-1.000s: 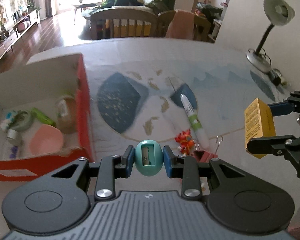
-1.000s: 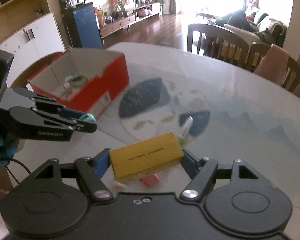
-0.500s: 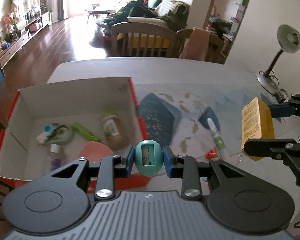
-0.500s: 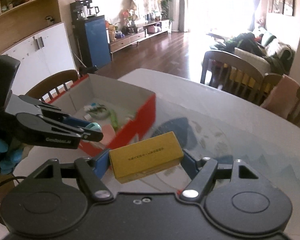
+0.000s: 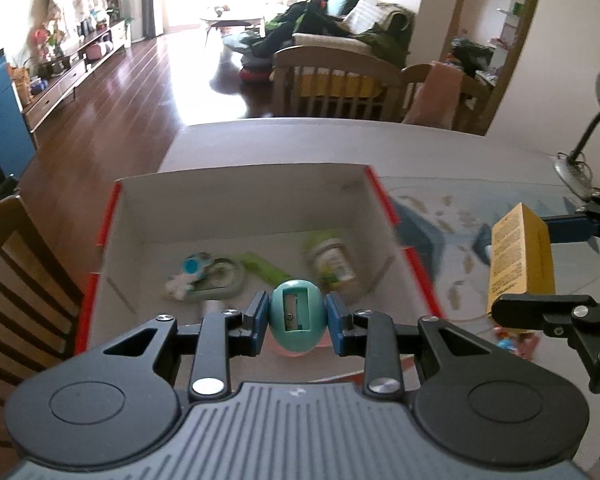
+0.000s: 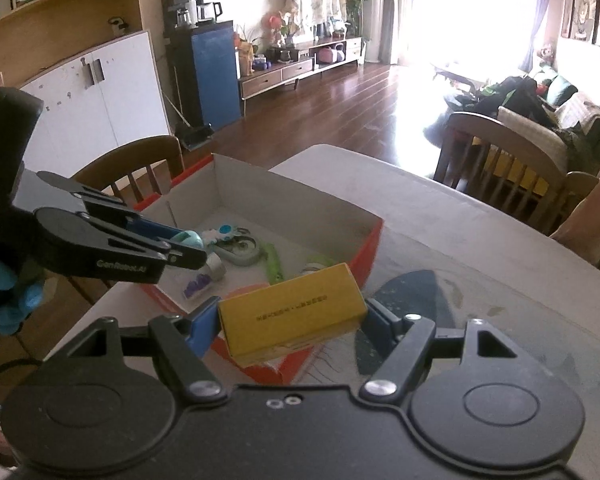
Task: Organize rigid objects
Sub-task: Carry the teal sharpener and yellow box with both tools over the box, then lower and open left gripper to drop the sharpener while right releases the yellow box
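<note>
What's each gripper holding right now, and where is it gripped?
Left gripper: teal egg-shaped sharpener, pinched at its sides. Right gripper: yellow box, clamped by its two short ends.

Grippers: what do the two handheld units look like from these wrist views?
Both are alike: the left gripper and right gripper have black linkage arms with silver rivets, blue fingers and round black housings. The left one bears white lettering on its side. A blue glove shows behind it.

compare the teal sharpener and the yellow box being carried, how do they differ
The teal sharpener is egg-shaped; the yellow box is a flat-sided oblong. The sharpener sits in the left gripper with its jaws close together; the box spans the much wider jaws of the right gripper. The sharpener is clearly smaller. Both are clamped and held above the table by the red carton.
</note>
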{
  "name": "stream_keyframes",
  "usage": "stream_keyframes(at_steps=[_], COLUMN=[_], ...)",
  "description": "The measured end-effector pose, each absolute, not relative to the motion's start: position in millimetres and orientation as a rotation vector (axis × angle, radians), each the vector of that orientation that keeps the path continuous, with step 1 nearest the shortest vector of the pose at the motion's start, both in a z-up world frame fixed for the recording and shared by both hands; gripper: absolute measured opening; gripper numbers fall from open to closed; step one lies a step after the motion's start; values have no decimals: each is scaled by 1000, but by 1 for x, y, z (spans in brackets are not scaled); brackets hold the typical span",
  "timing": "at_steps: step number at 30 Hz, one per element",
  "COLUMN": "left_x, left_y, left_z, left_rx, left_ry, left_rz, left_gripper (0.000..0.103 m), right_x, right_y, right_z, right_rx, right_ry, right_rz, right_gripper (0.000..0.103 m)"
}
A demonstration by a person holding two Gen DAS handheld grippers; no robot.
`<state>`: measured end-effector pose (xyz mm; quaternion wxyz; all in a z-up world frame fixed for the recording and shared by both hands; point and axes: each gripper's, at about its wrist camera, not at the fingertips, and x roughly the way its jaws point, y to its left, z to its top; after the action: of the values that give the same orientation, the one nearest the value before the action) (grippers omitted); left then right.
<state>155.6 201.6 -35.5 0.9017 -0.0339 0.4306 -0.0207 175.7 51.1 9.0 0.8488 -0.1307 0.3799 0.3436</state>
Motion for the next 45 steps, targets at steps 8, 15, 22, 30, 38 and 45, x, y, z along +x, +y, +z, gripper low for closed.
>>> stream_keyframes(at_steps=[8,15,22,30,38,45], left_x=[170,193,226,259,280,281], left_y=[247,267,268,247,228,225], left_z=[-48,-61,-80,-100,-122,-138], left_rx=[-59,-12,7,56,84,86], left_ry=[918,942,982,1022,1101,1157], left_rz=[7,17,-10,-72,-125,-138], left_gripper=[30,30,30,30,30,31], right_x=[194,207,221,225,227,229], right_y=[88,121,145,161,164,167], right_z=[-12,-39,-69,-89,-98,-101], right_rx=[-277,-324,-367,-406,-420,-421], right_ry=[831,875,928,970,995,1002], right_rz=[712,702,689,699,710,706], right_gripper=[74,74,74,74,74,74])
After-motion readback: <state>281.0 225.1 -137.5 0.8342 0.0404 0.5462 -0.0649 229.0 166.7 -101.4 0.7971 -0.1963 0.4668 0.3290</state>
